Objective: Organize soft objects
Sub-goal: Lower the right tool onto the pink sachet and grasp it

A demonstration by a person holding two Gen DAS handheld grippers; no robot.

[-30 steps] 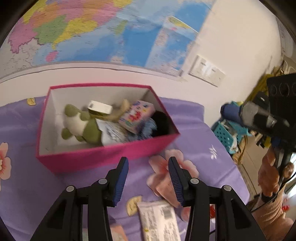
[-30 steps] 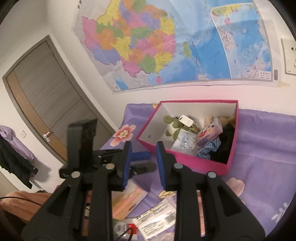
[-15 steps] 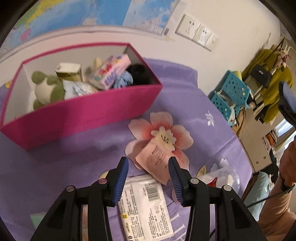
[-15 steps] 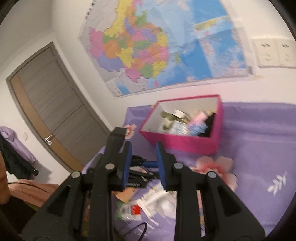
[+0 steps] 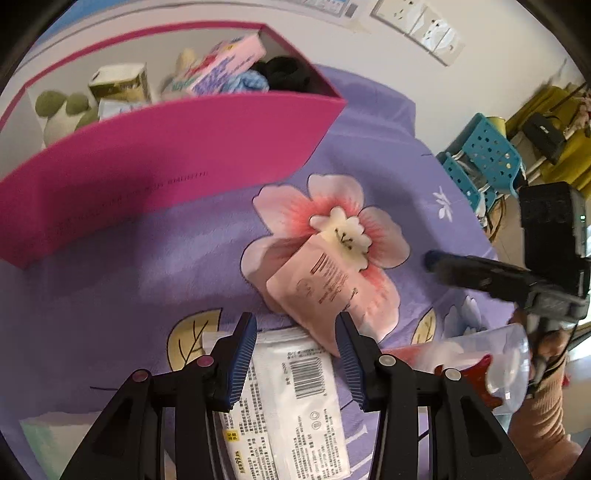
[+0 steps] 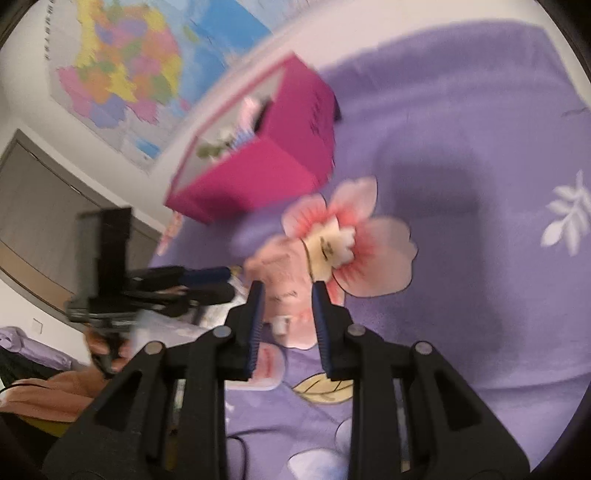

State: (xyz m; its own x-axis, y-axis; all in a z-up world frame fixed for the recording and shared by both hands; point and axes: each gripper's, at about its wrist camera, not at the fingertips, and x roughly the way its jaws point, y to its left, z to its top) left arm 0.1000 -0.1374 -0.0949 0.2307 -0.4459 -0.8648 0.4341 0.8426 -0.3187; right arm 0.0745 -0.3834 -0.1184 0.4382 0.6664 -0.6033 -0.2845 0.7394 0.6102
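Note:
A pink box [image 5: 177, 166] stands on the purple flowered bedspread [image 5: 110, 295], holding a green-and-white plush [image 5: 62, 114], packets and dark cloth. A pink sachet [image 5: 325, 284] lies on the printed flower. A white pack with a barcode [image 5: 295, 391] lies just under my left gripper [image 5: 296, 320], which is open and low over it with nothing pinched. My right gripper [image 6: 289, 291] is open above the near end of the pink sachet [image 6: 280, 269], in a blurred view. The box [image 6: 258, 173] sits beyond it.
A clear packet with red print [image 5: 491, 365] lies by the person's sleeve [image 5: 546, 417]. Blue plastic baskets [image 5: 484, 155] stand off the bed's right edge. Wall sockets [image 5: 417, 22], a map [image 6: 122, 66] and a door [image 6: 40, 221] line the walls.
Both grippers have come down toward the bedspread. The left now tilts down over the white pack. The right rolled and dropped close to the pink sachet. Jaw gaps look unchanged.

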